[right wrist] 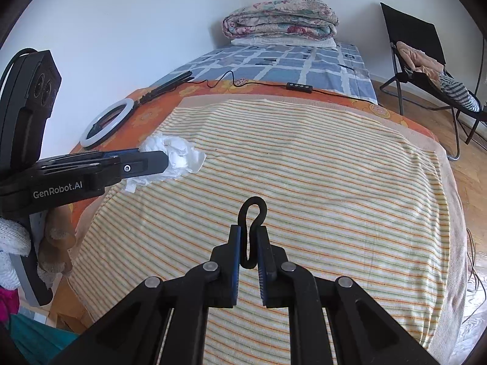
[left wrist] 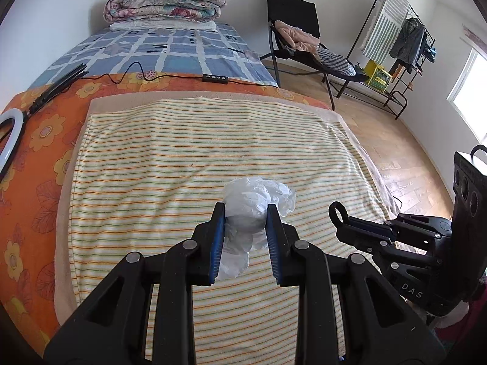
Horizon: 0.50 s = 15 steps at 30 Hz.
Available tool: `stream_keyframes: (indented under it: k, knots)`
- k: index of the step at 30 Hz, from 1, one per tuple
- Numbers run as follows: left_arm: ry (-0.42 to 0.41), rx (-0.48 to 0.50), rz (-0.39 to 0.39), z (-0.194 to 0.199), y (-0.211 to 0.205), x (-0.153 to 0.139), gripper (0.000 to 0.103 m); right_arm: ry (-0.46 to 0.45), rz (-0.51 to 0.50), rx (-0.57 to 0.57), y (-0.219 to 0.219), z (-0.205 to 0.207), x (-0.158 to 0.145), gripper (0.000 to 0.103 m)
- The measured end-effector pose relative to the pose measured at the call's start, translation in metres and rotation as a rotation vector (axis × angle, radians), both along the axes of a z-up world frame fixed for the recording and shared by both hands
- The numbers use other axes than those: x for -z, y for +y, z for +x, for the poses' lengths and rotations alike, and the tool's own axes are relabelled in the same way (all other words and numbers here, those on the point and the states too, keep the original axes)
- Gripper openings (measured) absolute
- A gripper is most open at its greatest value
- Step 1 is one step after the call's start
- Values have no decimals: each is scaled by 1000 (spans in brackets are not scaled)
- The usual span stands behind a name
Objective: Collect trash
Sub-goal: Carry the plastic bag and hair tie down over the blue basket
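My left gripper [left wrist: 246,213] is shut on a crumpled white tissue wad [left wrist: 255,200] and holds it over the striped towel [left wrist: 182,152] on the bed. The wad also shows in the right wrist view [right wrist: 179,155], pinched by the left gripper [right wrist: 161,159]. My right gripper [right wrist: 249,234] is shut on a black looped band [right wrist: 252,210], held above the towel's near part. In the left wrist view the right gripper [left wrist: 341,216] sits to the right with the black loop [left wrist: 337,210] sticking out of its tip.
A ring light [right wrist: 106,121], a folded black stand [left wrist: 57,86] and a cable with a remote [left wrist: 216,78] lie on the orange floral sheet [left wrist: 36,140]. A folded quilt [left wrist: 164,3] sits at the bed's far end. A chair [left wrist: 292,30] and clothes rack [left wrist: 401,42] stand right.
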State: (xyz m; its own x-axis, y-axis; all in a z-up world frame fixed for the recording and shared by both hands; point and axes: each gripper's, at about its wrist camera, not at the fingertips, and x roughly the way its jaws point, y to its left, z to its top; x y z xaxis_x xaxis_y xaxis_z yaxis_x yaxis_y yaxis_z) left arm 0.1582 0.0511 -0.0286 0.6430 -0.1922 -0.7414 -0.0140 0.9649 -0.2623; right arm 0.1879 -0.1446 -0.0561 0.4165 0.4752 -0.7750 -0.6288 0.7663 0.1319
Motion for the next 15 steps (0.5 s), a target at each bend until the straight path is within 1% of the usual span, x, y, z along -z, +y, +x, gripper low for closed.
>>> stream_keyframes:
  k: [8,15]
  knots:
    - [-34,20,38,-56,-18,-23,25,-5,23,-7,-21,-43,-20,8]
    - [-42,36,58,-111,-30,-27,25,-11,29,-27,-38,-89,-28,8]
